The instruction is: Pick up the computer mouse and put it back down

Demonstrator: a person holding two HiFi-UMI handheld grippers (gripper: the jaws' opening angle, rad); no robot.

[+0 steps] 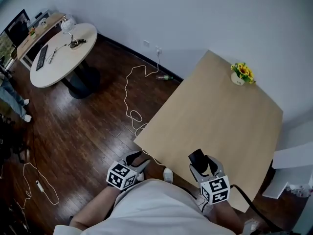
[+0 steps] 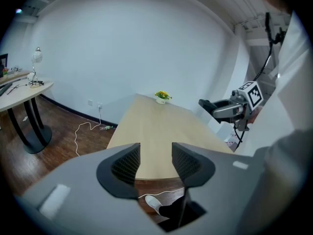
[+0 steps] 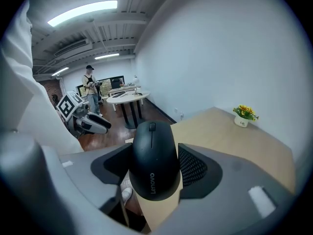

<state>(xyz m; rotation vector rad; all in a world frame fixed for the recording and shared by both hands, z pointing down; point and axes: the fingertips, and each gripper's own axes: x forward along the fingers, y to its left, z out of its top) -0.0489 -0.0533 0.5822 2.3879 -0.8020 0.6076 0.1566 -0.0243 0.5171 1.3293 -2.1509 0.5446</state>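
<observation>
Holding the black Lenovo mouse clamped in my right gripper above the desk's near edge, left gripper open and empty, I judge pick-up done, set-down remaining.

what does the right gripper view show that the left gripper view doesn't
Only the right gripper view: the Lenovo lettering on the black computer mouse clamped in the right gripper, and a person standing far back. Only the left gripper view: the left gripper with jaws apart and empty, and a white cable. Both: the wooden table, the flower pot, the round white table.
</observation>
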